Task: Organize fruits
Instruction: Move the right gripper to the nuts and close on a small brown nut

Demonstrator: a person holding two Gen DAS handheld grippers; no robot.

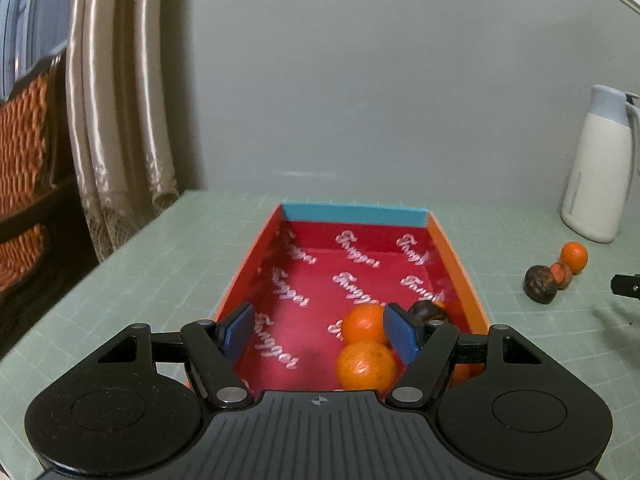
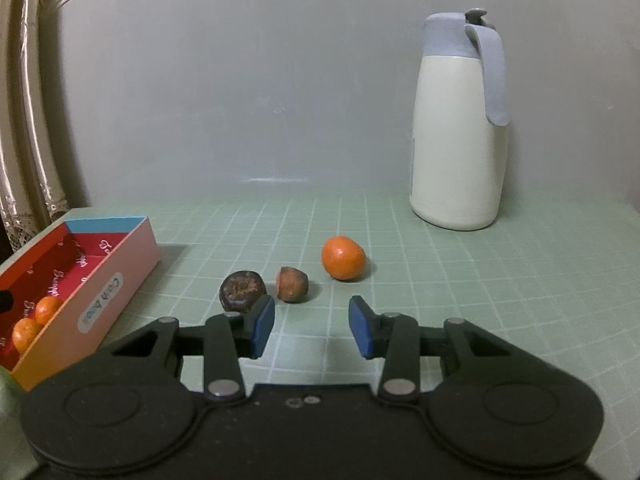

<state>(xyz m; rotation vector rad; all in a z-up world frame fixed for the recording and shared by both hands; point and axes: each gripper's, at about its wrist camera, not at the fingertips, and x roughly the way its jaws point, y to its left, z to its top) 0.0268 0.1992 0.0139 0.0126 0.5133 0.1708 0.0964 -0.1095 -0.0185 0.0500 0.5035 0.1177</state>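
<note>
So the red box is the thing to orient by here. It sits on the green grid mat, long and shallow, with white script printed all over the inside, a blue far wall and a pink outer side with a label.

The left gripper hangs over the near end of the box with its blue pads spread wide, nothing between them. Inside the box, at that near end, two oranges sit touching each other, one just behind the other. A dark brown fruit is tucked beside them against the box's orange side wall, partly hidden by the gripper's pad.

Outside the box, over on the pink-wall side, three more fruits lie in a loose row on the mat: a dark shrivelled one nearest the box, then a small brownish one just beside it, then a bright orange farthest from the box.

The right gripper is low over the mat just short of that row, jaws wide apart and holding nothing; its left pad sits right by the dark shrivelled one, can't tell if it touches.

Beyond the row, well away from the box, a cream jug with a grey-blue lid stands by the wall.
</note>
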